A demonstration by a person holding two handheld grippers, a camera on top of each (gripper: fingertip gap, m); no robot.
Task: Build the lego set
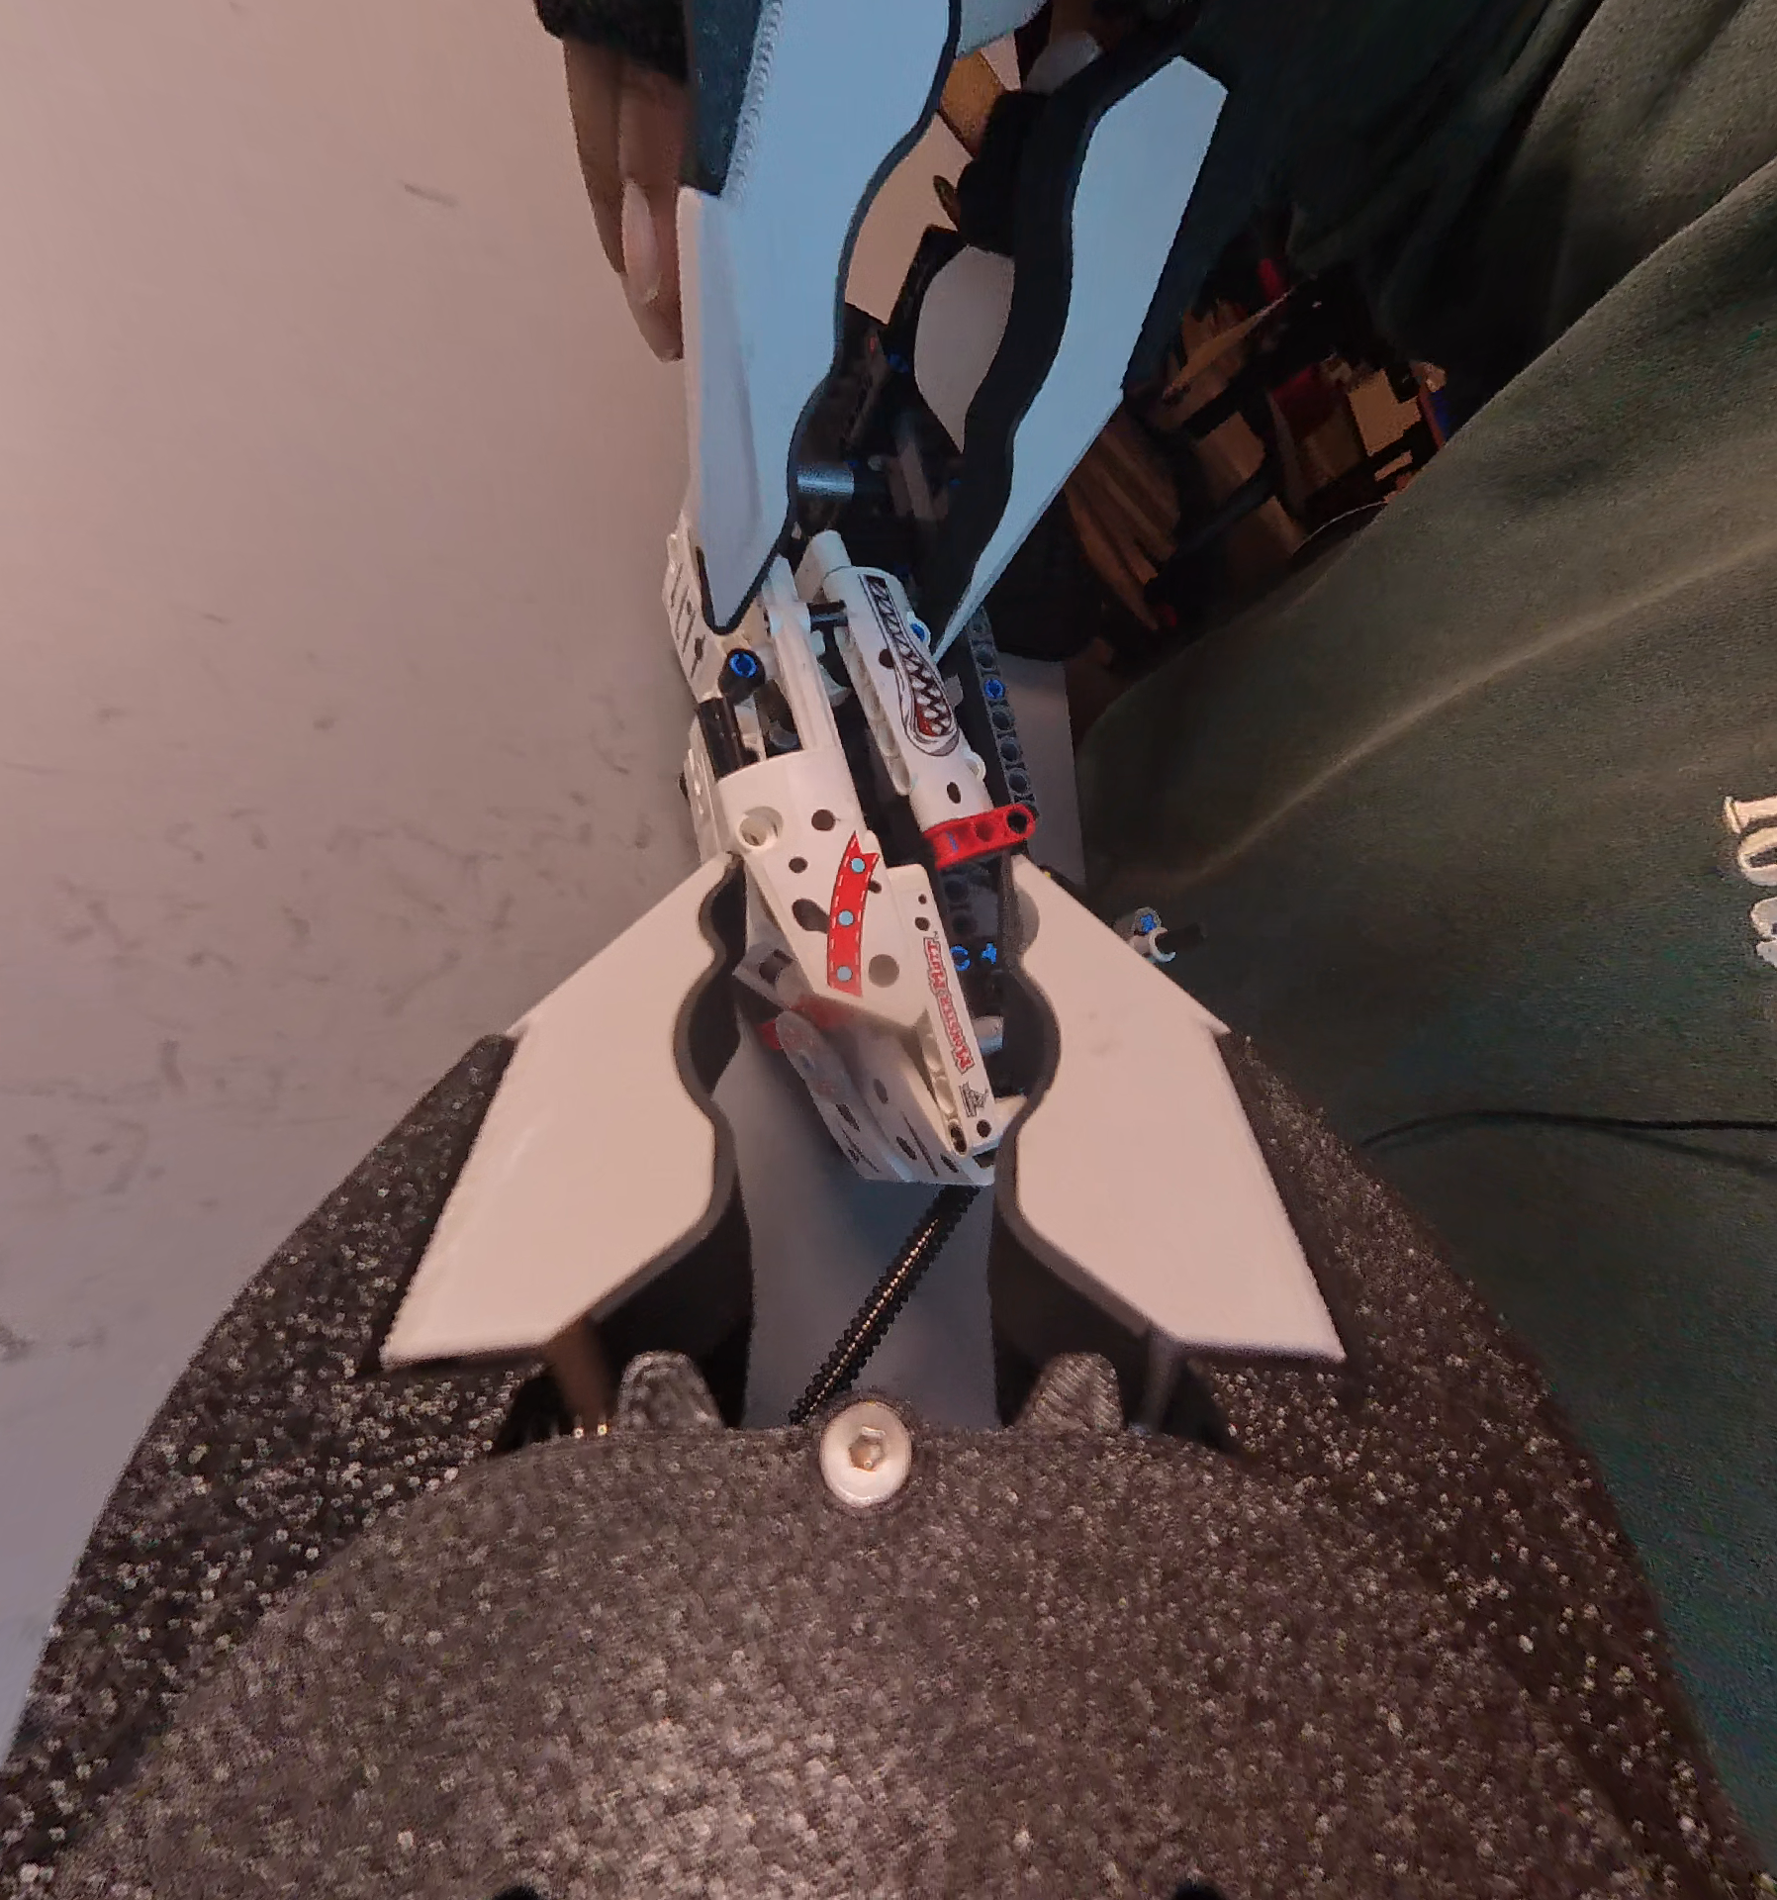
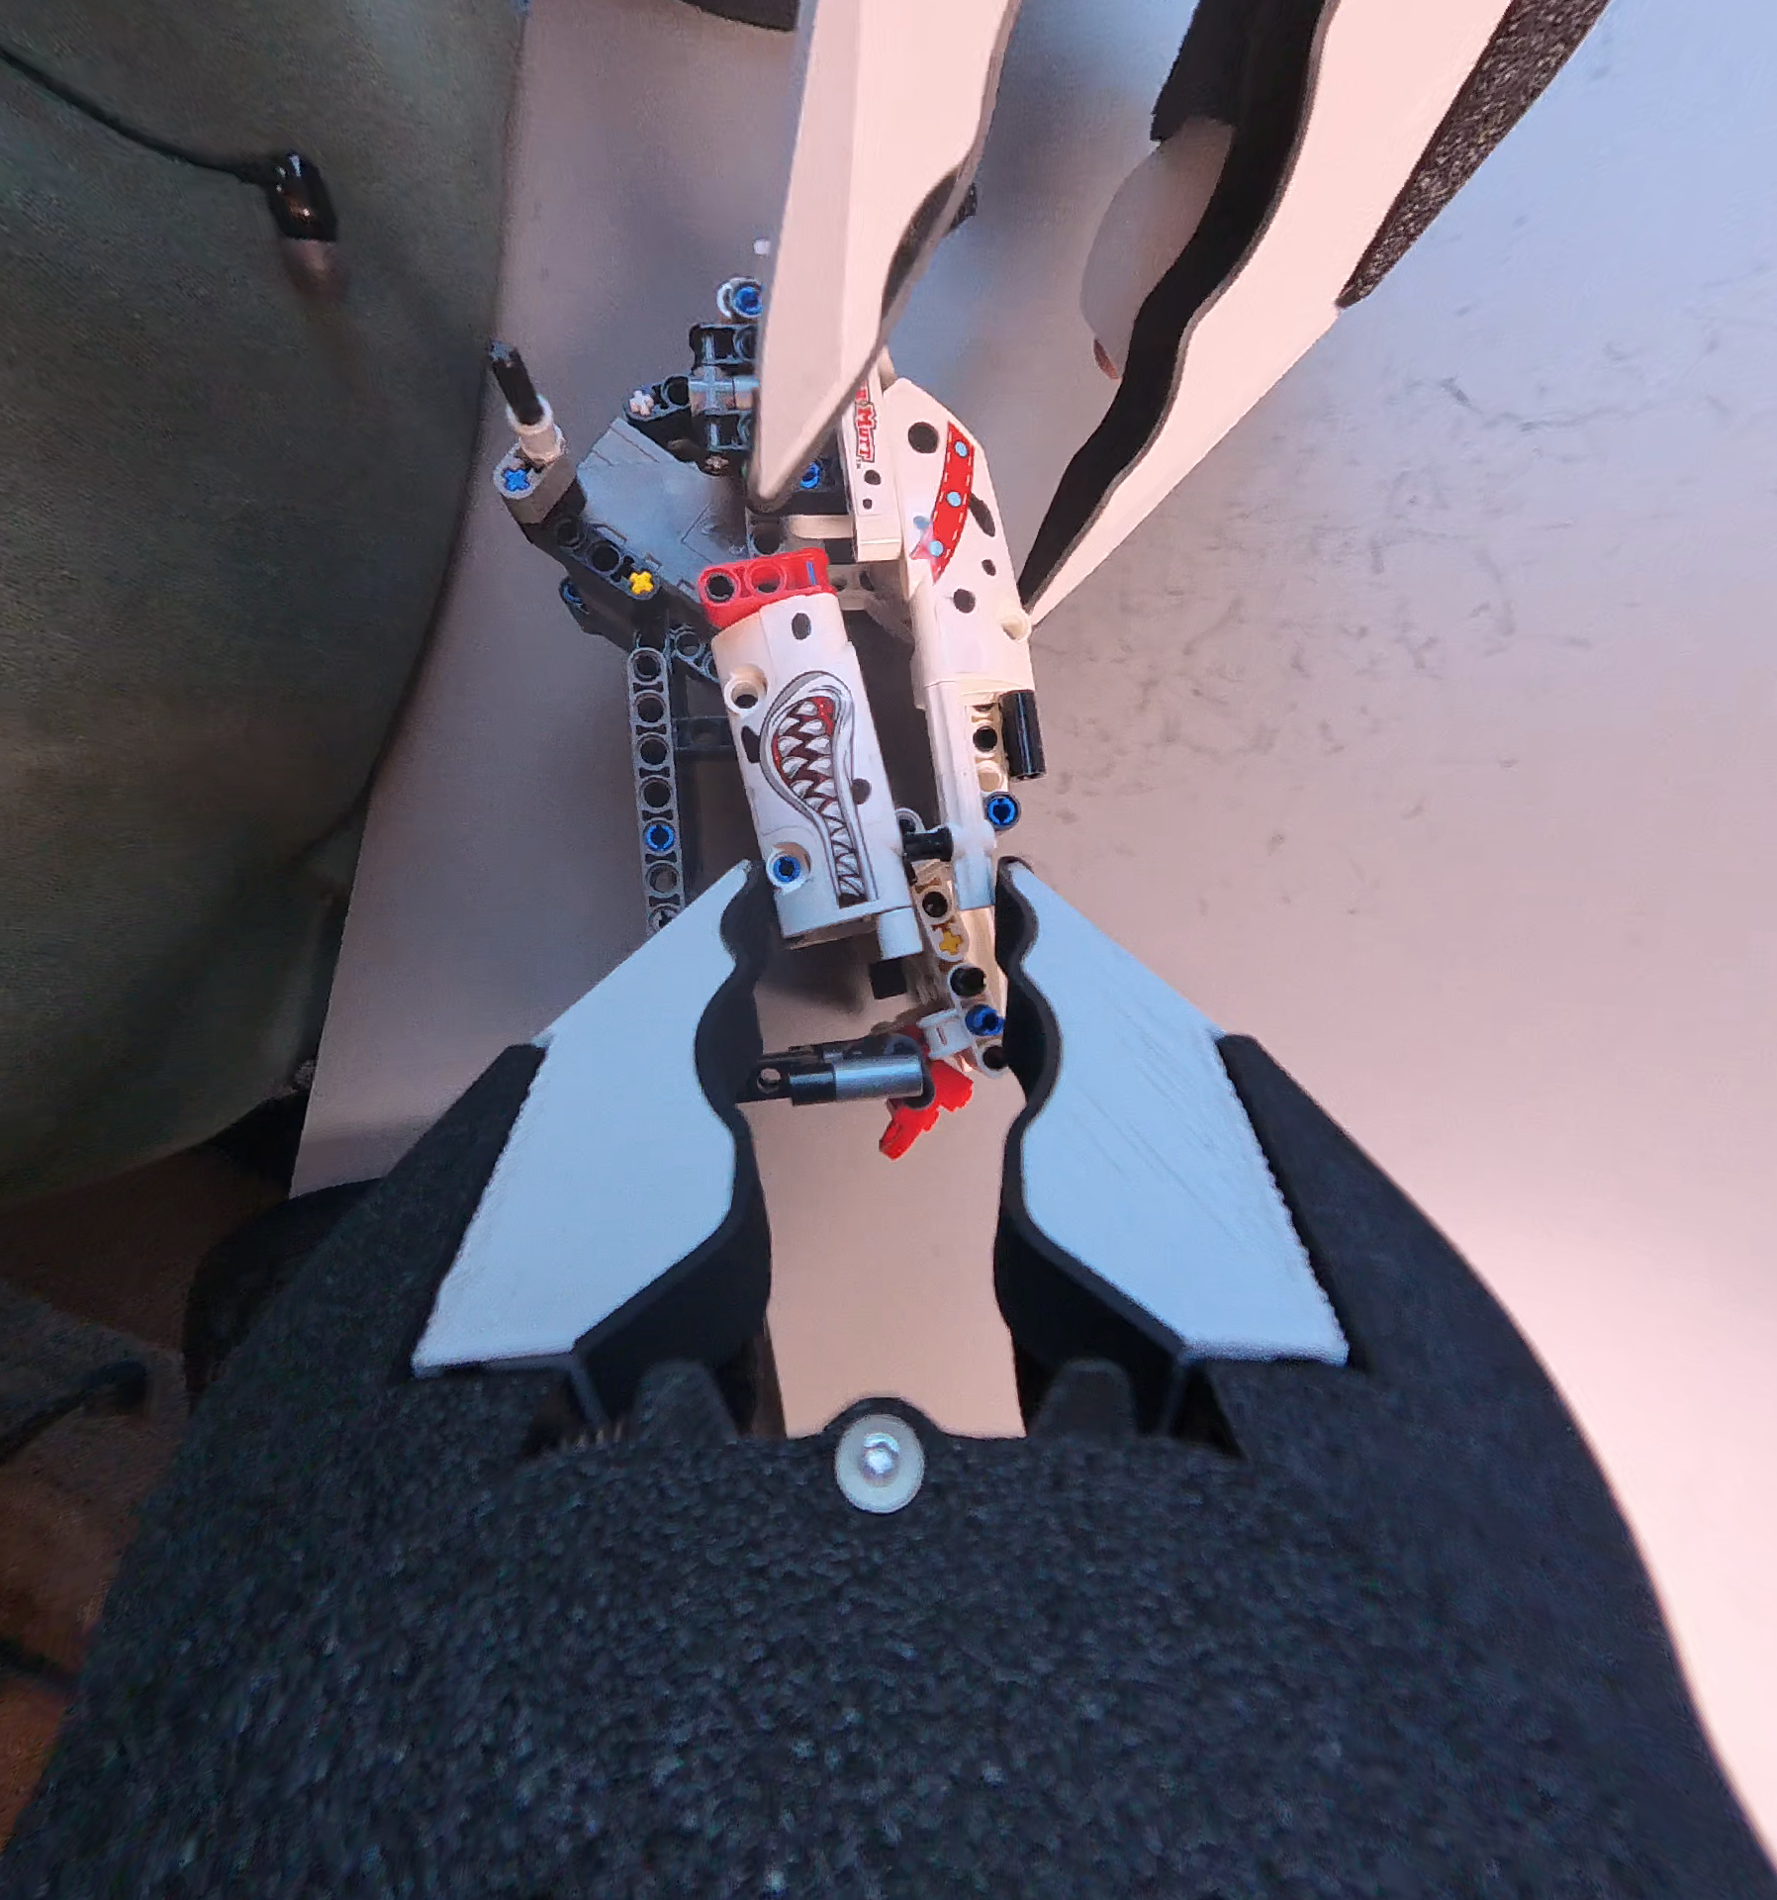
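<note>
A: Where is the lego model (image 1: 843, 884)?

B: Between the two tools, above the pale tabletop (image 1: 247, 617). It is a white build with black spots, a red stitched stripe, and a shark-mouth panel (image 2: 823, 792) along one side. A red beam (image 2: 766, 586) sits at the end of that panel, and a grey holed beam (image 2: 655, 771) runs along the model's side toward the green sweatshirt (image 2: 144, 617).

A: And the left gripper (image 1: 869, 874)?

B: Its jaws are partly open, with the stripe end of the model between them. The model fills most of the gap. Its black underside meets the pad on the sweatshirt side. On the other side I cannot tell whether the pad presses the white panel.

A: The right gripper (image 2: 879, 879)?

B: It comes from the model's opposite end, also partly open. The shark-mouth end lies between its fingertips, and the white frame touches the pad on the table side. A grey and black cylinder piece (image 2: 854, 1074) and small red connectors (image 2: 920, 1116) sit deeper between those jaws.

A: Anything beyond the model?

B: A fingertip (image 1: 648, 236) rests on the outer face of the right tool, away from the model. Past the sweatshirt, behind the model, there is dim clutter I cannot make out.
</note>
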